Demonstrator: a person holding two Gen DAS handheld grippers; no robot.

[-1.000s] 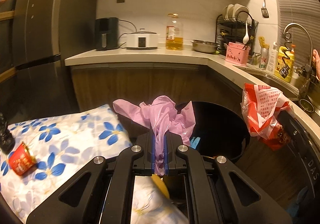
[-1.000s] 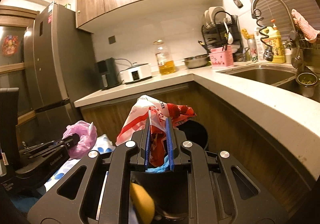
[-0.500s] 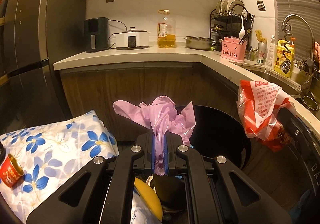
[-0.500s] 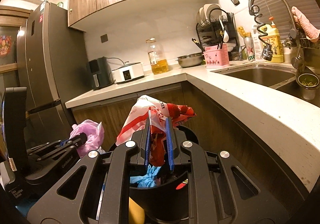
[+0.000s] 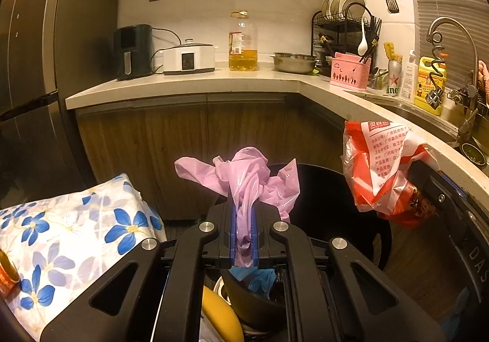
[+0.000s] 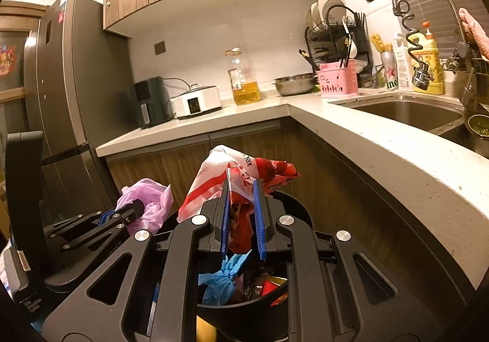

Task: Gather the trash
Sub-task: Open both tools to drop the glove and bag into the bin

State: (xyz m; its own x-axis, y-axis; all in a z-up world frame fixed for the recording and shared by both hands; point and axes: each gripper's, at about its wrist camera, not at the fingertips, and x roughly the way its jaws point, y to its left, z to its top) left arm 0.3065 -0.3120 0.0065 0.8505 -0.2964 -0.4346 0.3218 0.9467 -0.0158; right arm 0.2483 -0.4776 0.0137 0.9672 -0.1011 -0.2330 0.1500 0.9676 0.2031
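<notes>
Clearly, two pieces of trash are being carried at once. A crumpled pink plastic bag (image 5: 244, 186) is sitting pinched between the blue pads of the left gripper (image 5: 243, 238), its loose ends fanning out above the fingertips. A red-and-white printed plastic bag (image 6: 238, 180) is being clamped in the same way by the right gripper (image 6: 241, 219), with most of its bulk bunched above and ahead of the jaws. Both bags are hanging over or just in front of the black trash bin (image 5: 345, 204), which is standing on the floor against the wooden cabinet (image 6: 195, 164) below the desk (image 5: 189, 82). Inside the bin, a knotted blue bag (image 6: 223, 277) and other wrappers are already lying. To the left, a blue-flowered cloth (image 5: 76, 238) is covering a low surface, and a red can (image 5: 7, 271) is resting on it at the picture's edge.

Judging from here, the main risk is in the release. The light film may be clinging to the pads, or drifting sideways as it falls, and landing on the floor or the cloth instead of the bin. Because the red-and-white bag is gripped only by a fold, it could also be slipping free early, before it is fully over the opening.
</notes>
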